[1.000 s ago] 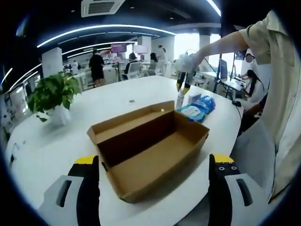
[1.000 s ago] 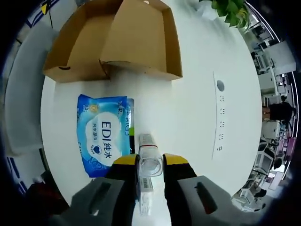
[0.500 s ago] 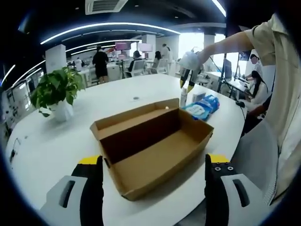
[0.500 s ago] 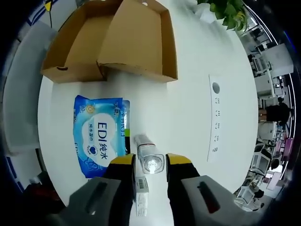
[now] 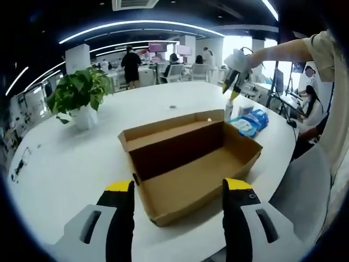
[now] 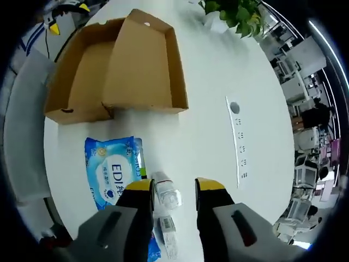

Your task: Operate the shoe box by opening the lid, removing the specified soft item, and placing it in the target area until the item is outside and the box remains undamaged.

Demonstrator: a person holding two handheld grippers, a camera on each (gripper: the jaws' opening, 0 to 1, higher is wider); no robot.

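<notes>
Right jaws parted, lifted off bottle [image 6: 166, 197] | bottle between them | left jaws open

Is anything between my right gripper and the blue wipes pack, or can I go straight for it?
Yes. A clear bottle stands upright on the table inside the open right gripper, close beside the blue wipes pack. The pack lies flat and uncovered, just off the left jaw.
</notes>
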